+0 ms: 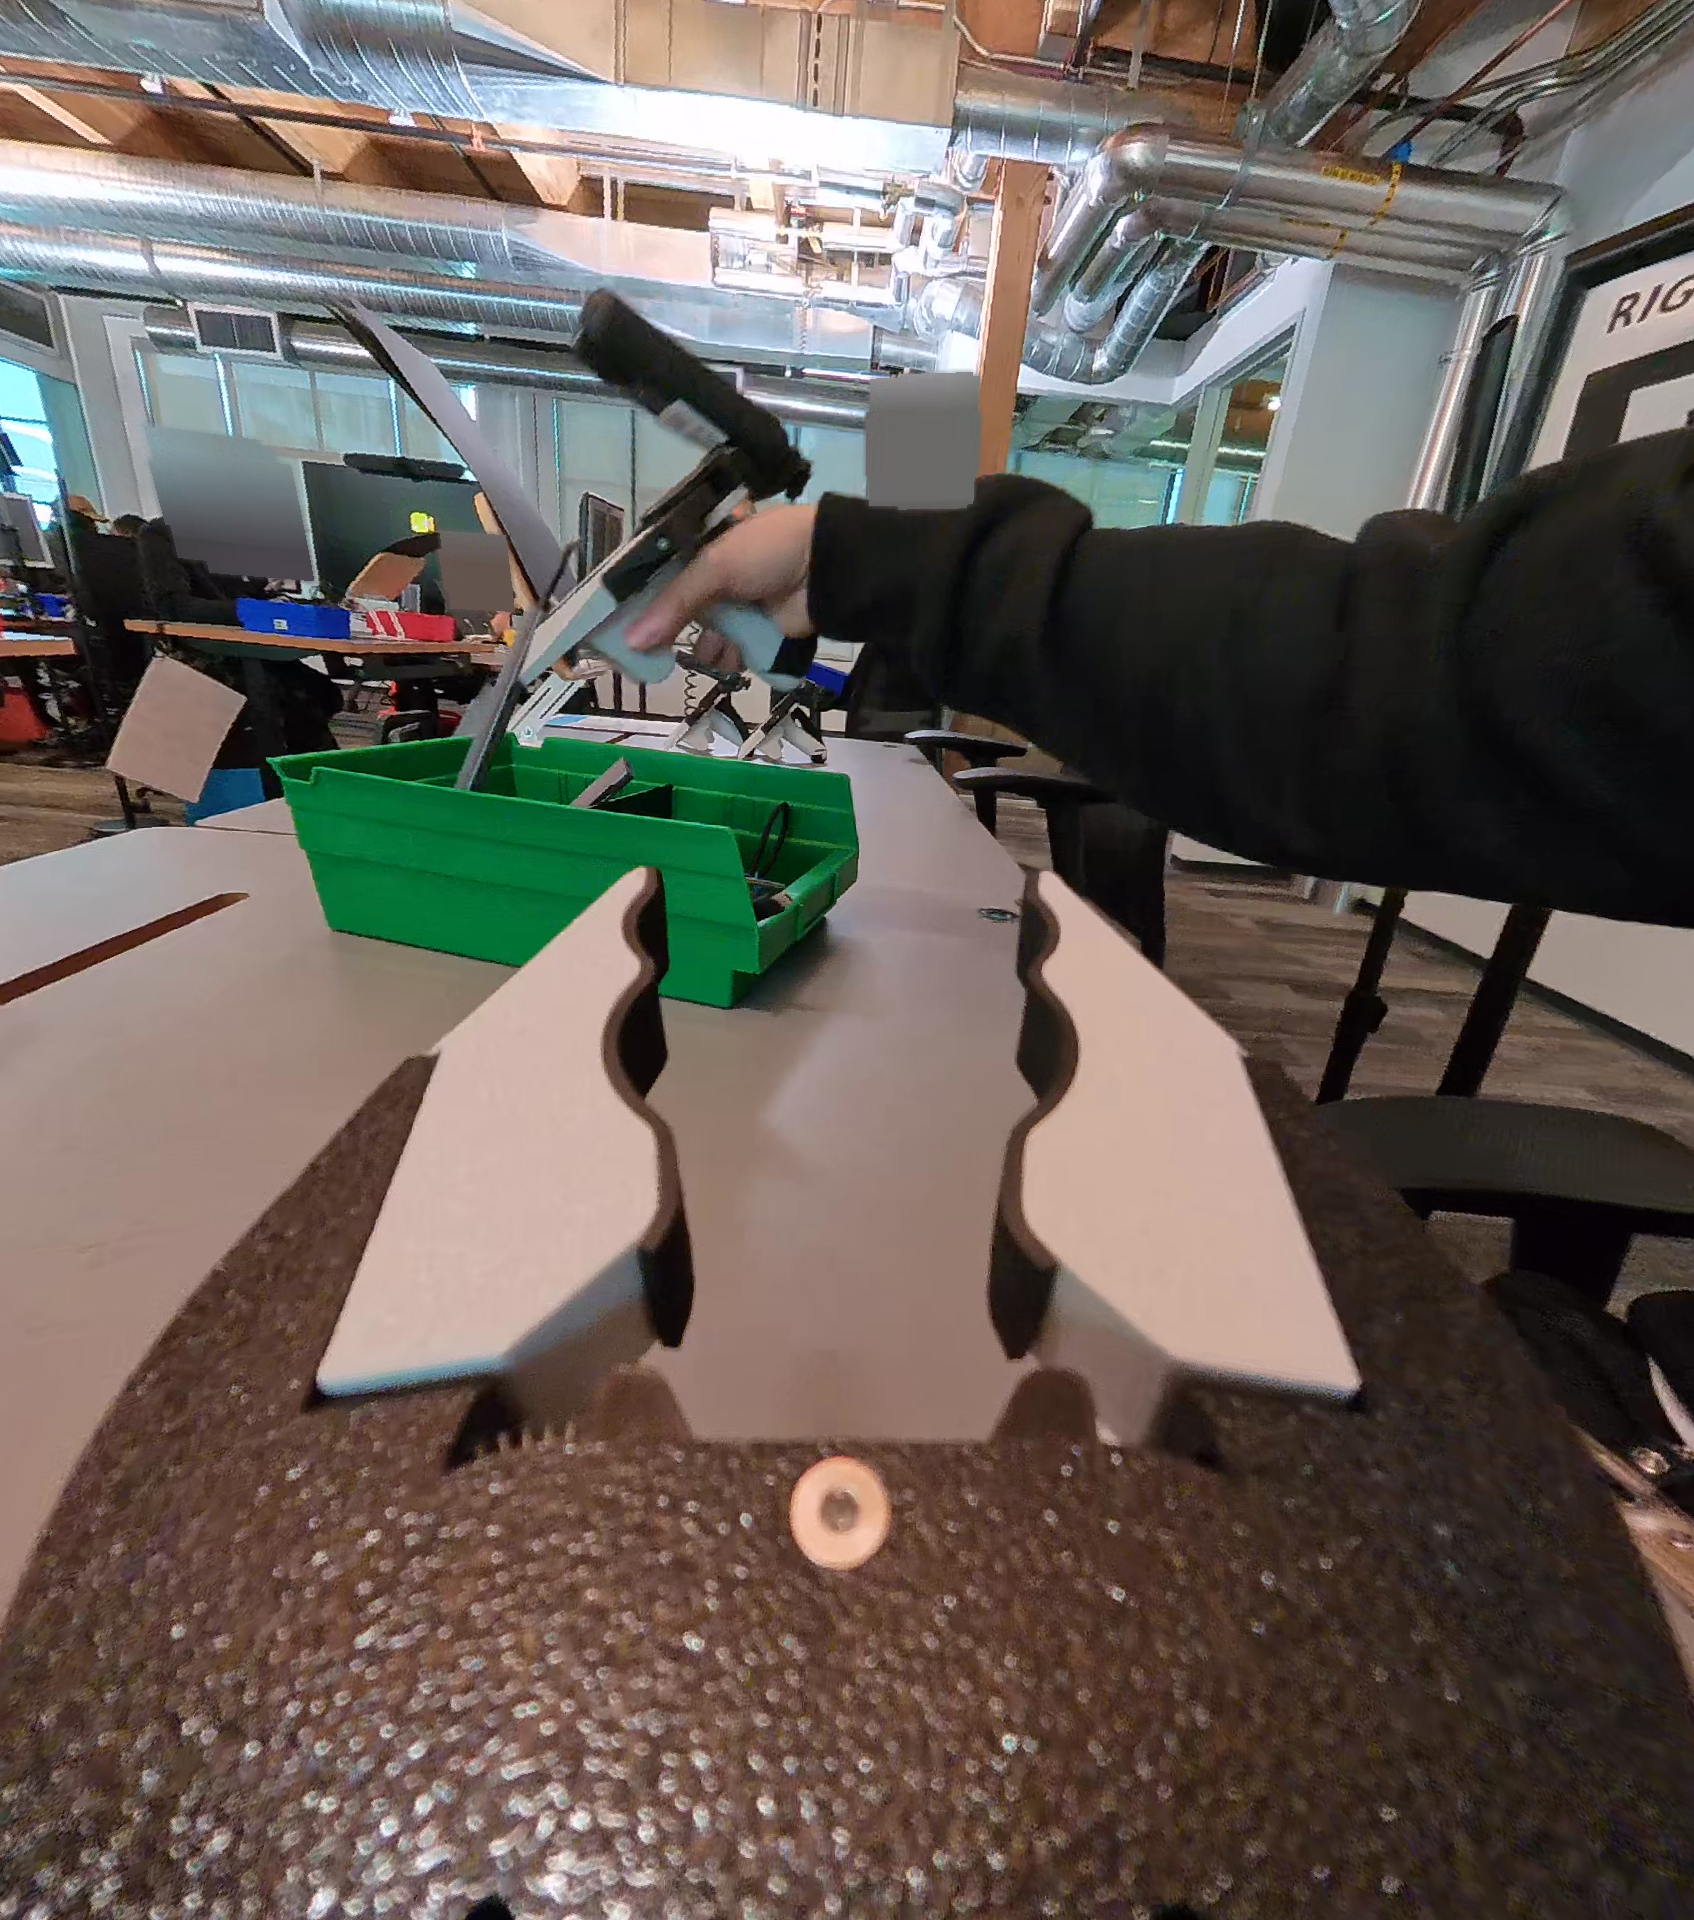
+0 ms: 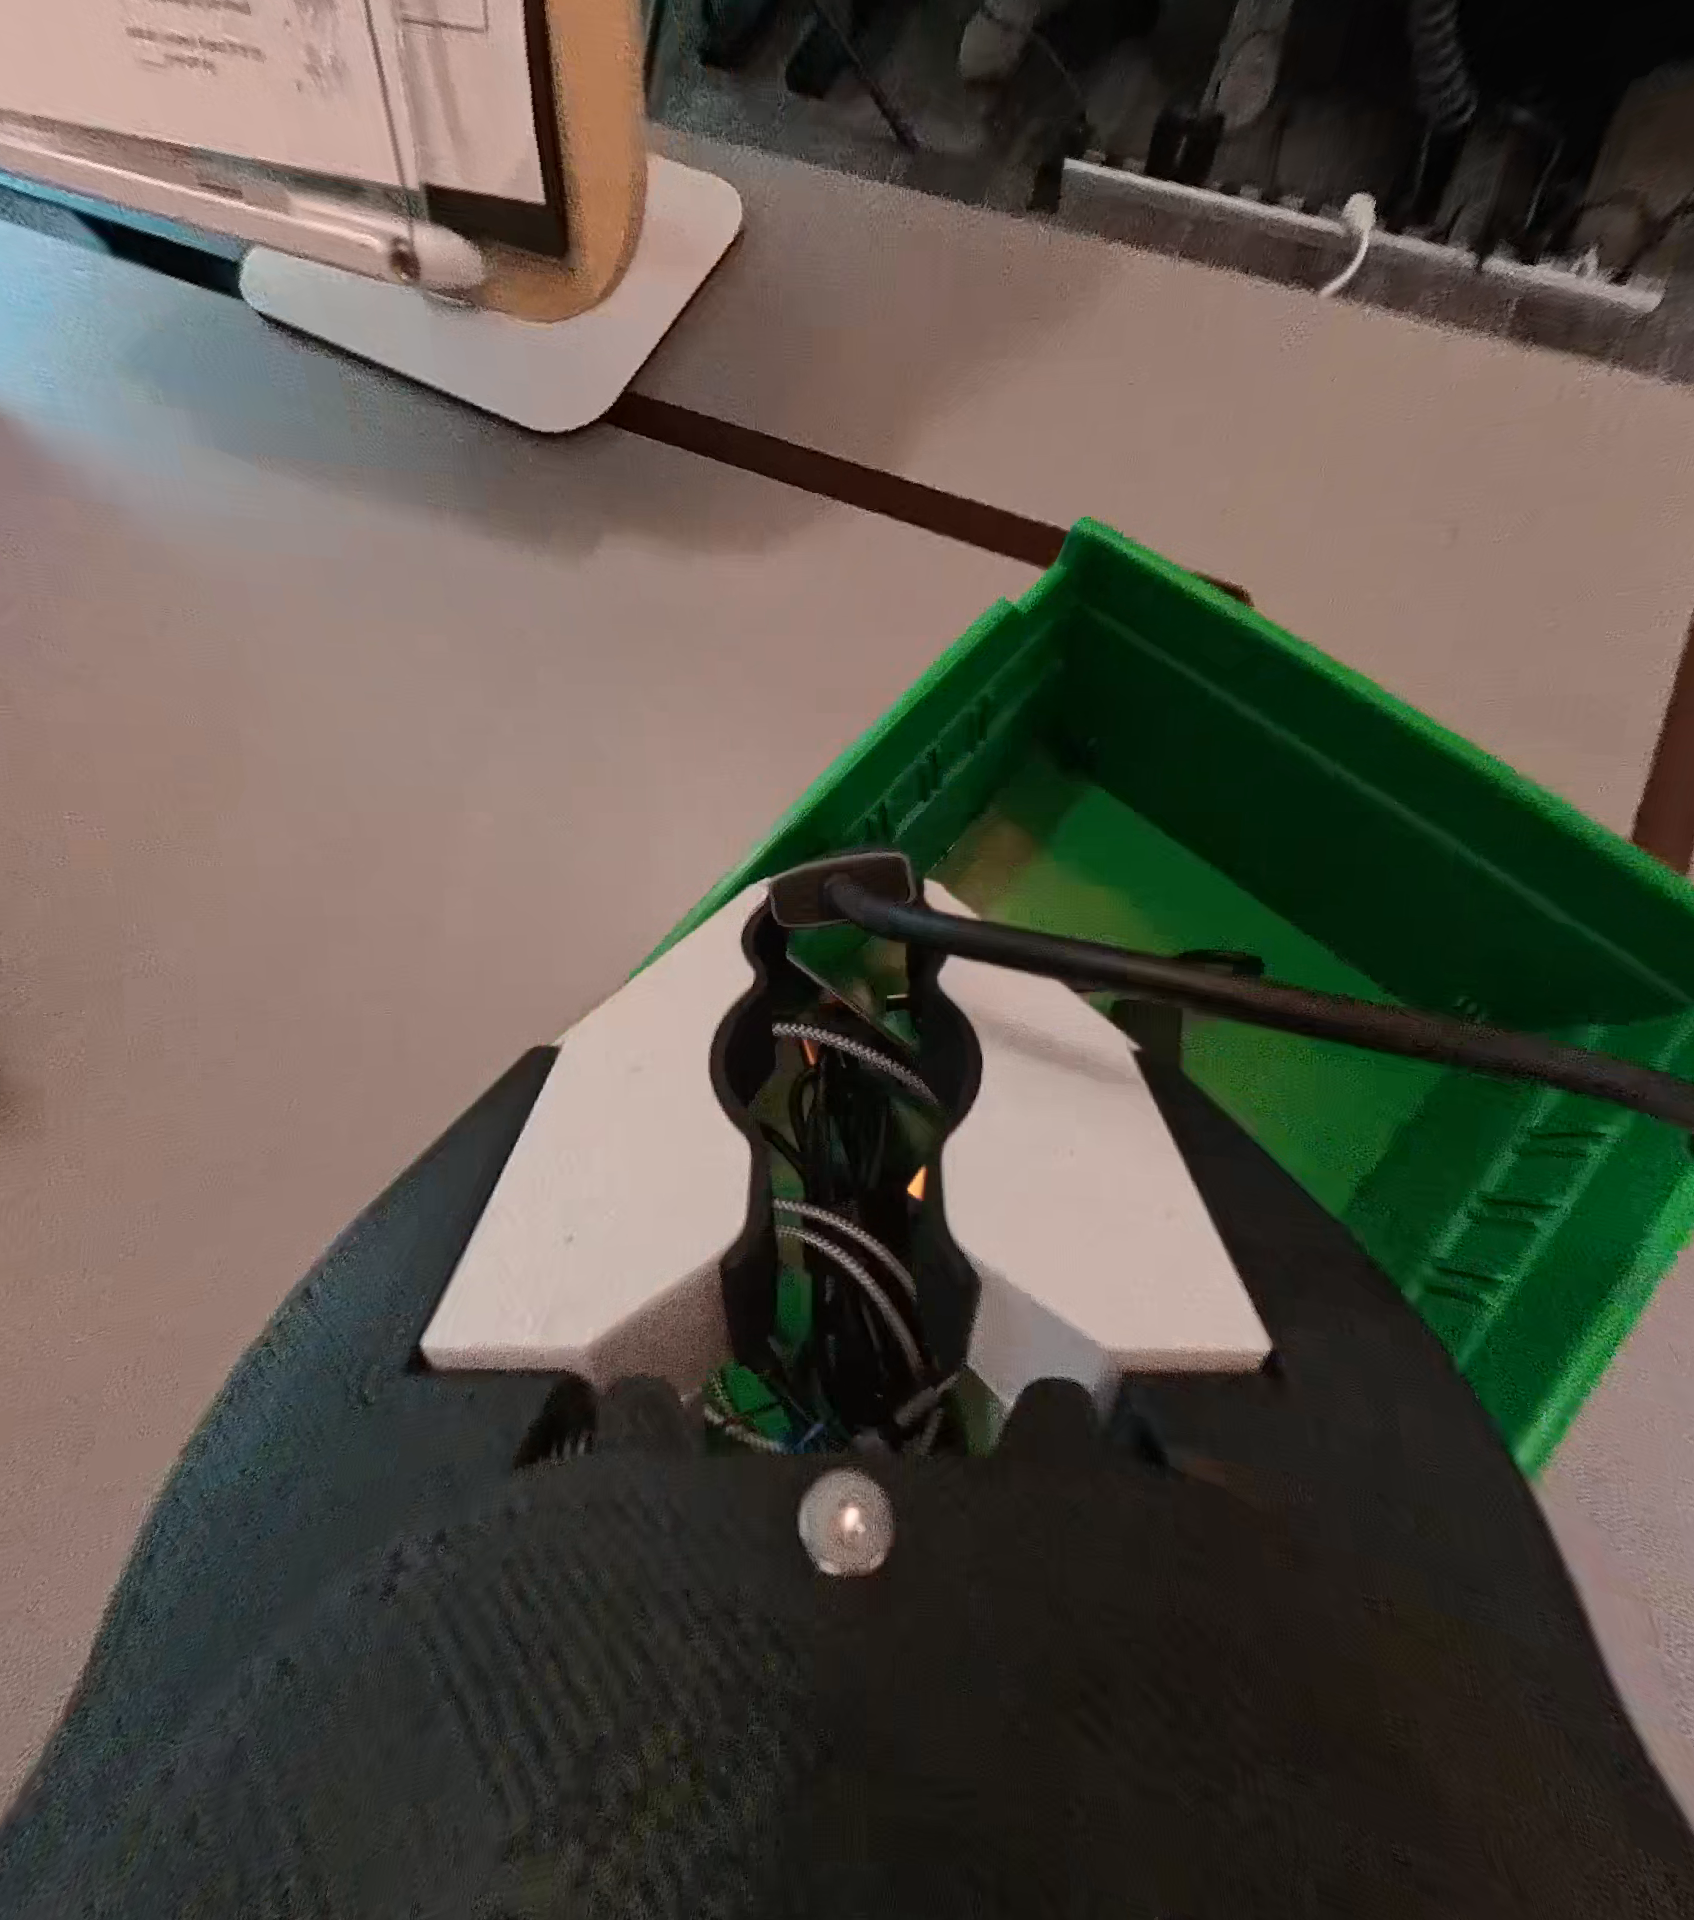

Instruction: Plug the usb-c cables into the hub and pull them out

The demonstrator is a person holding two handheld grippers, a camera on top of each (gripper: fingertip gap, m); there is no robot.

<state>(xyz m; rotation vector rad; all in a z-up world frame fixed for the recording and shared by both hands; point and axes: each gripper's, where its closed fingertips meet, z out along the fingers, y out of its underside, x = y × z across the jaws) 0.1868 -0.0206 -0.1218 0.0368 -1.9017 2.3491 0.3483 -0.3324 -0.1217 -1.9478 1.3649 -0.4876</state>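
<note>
We hold the right gripper (image 2: 843,904) tilted down over the green bin (image 2: 1394,831), its jaws clamped on the black plug of a usb-c cable (image 2: 1238,997) right at the tips. The cable runs from the plug out over the bin's near wall and droops past its rim. Our left gripper (image 1: 843,935) hovers low over the counter (image 1: 95,1091), jaws apart and holding nothing, pointed at the bin's long side.

The grip looks the weakest point to us: the plug is caught only at the very tips, so a tug from the trailing cable could twist it or pull it free. That cable hangs over the bin wall and could snag on the rim as we lift, dragging the bin along the counter. Below the jaws lies a tangle of other cables (image 2: 853,1226), some braided and some plain black, and a loop of these could come up with ours. The right wrist view is blurred, so we cannot tell which way the plug faces.

The bin stands toward the counter's far edge, near the dark seam (image 2: 822,478). In the left wrist view we see dividers inside it and dark cables at its right end. We cannot pick out the hub in either view; it may lie in the bin, under the tangle.
</note>
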